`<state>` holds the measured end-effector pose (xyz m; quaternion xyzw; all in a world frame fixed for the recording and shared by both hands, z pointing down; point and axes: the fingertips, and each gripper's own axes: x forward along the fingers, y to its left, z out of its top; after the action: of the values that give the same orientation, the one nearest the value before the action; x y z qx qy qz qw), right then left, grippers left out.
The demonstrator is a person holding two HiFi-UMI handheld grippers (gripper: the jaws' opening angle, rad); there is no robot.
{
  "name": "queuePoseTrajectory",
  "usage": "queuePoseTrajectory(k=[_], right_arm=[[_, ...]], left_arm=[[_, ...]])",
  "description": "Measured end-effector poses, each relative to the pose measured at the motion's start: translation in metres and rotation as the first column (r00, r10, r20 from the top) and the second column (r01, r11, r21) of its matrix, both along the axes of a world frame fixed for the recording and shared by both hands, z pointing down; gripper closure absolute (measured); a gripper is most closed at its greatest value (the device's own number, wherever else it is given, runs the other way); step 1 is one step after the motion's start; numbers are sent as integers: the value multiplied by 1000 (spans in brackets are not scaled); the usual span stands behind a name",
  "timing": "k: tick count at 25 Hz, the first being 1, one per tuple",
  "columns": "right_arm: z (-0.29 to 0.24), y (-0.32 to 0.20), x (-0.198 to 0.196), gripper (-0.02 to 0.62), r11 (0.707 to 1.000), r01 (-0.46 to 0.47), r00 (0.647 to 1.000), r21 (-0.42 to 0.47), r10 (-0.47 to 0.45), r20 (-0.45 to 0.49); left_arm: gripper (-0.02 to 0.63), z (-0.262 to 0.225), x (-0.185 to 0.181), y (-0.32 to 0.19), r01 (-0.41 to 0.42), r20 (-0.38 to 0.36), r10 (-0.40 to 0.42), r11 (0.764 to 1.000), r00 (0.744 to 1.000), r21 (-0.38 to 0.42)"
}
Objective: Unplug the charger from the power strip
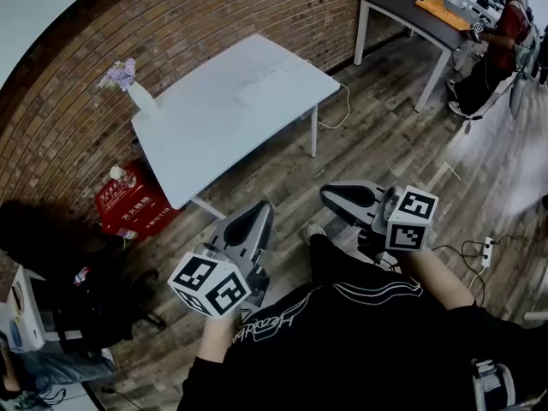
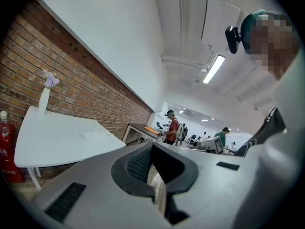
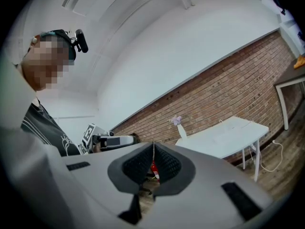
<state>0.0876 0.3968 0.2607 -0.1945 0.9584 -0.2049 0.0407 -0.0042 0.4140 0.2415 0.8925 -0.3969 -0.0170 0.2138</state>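
We see a white table [image 1: 214, 127] standing on the wood floor [image 1: 385, 144] by the brick wall. On it there's a white vase [image 1: 141, 99] with purple flowers at the wall-side corner, upright, and a flat white item [image 1: 261, 84] near the far end, which we can't identify. A white cable [image 1: 338, 114] hangs off that end down to the floor. A dark table [image 1: 411, 11] further back carries an orange item [image 1: 443, 13]. On the floor, a red box [image 1: 128, 204] sits against the wall and a white power strip [image 1: 488, 251] with dark leads lies at the right.
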Motion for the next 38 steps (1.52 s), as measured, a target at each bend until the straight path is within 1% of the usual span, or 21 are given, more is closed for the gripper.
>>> queuePoseTrajectory(k=[6, 11, 18, 21, 25, 27, 29, 33, 38], right_arm=[[6, -36, -10, 597, 1000, 23, 1000, -5, -23, 9], [17, -91, -15, 597, 1000, 23, 999, -21, -22, 27], [37, -205, -29, 597, 997, 37, 999, -74, -35, 36], [42, -262, -37, 597, 994, 48, 998, -97, -44, 42], [47, -331, -48, 597, 991, 67, 997, -113, -63, 43], [48, -364, -51, 597, 990, 73, 997, -117, -69, 41], [47, -391, -52, 597, 990, 78, 996, -119, -74, 40], [49, -429, -56, 597, 990, 82, 997, -115, -79, 28], [61, -448, -63, 597, 990, 78, 997, -118, -77, 13]], left_arm=[[602, 7, -15, -35, 46, -15, -46, 999, 999, -23], [602, 19, -24, -86, 60, 0, -60, 997, 998, -43], [601, 38, -33, -196, 69, 25, -67, 993, 997, -92], [601, 45, -43, -251, 100, 35, -97, 989, 995, -113], [601, 52, -56, -321, 118, 15, -117, 982, 993, -146], [601, 54, -59, -355, 125, 15, -124, 980, 992, -153], [600, 55, -59, -382, 129, 33, -125, 981, 992, -147], [600, 59, -67, -419, 140, 75, -131, 982, 988, -128], [594, 82, -90, -447, 173, 112, -158, 976, 981, -136]])
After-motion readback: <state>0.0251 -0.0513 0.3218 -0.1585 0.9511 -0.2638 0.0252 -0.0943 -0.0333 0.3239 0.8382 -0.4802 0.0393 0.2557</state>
